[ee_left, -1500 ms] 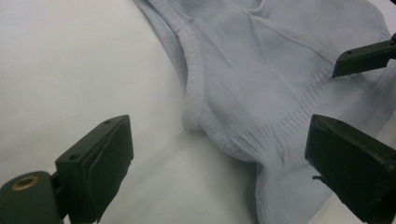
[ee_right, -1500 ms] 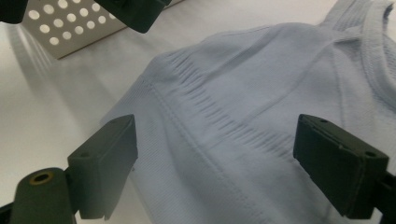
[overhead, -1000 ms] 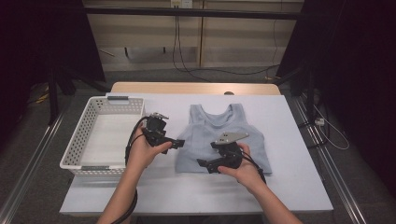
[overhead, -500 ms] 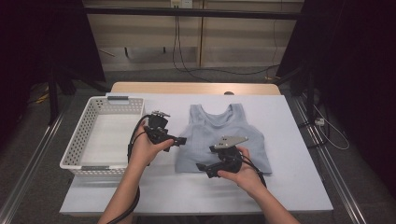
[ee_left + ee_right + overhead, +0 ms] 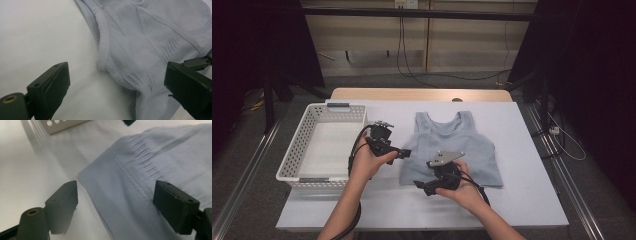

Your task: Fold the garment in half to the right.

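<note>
Now your right gripper (image 5: pixel 115 202) is closing a little, jaws wide around the pale blue vest's (image 5: pixel 457 150) hem corner, not pinching; your left gripper (image 5: pixel 117 85) is gaping, empty, hovering at its armhole edge.

The worktop (image 5: pixel 532 150) is evenly lit from above, the room around it dark; close claw views are soft, slightly blurred

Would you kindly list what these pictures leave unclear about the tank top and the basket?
- Tank top: its lower left corner in the high view, hidden behind the right gripper and hand.
- Its straps: cut off by the frame edge in the left gripper view.
- Basket: cut off by the top edge in the right gripper view.
</note>
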{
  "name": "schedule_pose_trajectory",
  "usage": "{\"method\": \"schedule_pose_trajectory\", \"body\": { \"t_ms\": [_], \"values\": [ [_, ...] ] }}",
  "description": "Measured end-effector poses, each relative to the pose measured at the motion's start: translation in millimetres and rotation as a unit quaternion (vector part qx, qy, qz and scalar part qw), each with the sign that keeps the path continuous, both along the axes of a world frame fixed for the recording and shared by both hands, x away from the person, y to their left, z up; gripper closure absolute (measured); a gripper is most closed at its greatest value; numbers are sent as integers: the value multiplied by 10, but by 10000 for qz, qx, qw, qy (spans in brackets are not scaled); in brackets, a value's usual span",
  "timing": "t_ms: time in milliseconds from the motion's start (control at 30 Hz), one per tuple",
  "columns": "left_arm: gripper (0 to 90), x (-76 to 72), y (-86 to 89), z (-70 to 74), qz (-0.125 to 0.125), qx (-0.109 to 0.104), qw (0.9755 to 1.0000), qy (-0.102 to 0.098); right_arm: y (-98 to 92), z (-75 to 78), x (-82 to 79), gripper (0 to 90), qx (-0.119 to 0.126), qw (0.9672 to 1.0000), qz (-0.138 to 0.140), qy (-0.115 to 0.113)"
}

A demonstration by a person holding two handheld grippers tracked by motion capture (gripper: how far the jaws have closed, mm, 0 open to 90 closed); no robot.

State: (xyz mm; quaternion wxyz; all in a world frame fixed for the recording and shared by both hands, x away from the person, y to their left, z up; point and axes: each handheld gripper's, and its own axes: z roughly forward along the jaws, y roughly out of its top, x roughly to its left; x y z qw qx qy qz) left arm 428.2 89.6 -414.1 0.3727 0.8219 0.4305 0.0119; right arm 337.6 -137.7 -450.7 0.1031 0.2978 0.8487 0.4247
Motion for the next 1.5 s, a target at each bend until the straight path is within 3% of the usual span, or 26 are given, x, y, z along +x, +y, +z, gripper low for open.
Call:
{"method": "schedule_pose_trajectory", "body": {
  "t_ms": [233, 500, 800, 900, 1500],
  "values": [
    [68, -17, 57, -6, 56, 9, 10000, 4, 102, 57, 33, 220, 73, 9999, 123, -84],
    [68, -7, 85, -14, 147, 57, 9999, 44, 185, -129, 137, 201, -182, 9993, 269, 196],
    [68, 4, 76, -26, 164, 83, 9998, 53, 261, -189, 115, 185, -506, 9983, 283, -12],
    [68, 0, 81, -18, 173, 59, 9998, 52, 254, -191, 121, 192, -509, 9983, 289, -17],
    [71, -22, 102, 22, 258, 37, 9997, -16, 217, -179, 121, 444, -433, 9989, -174, -48]
  ]
}}
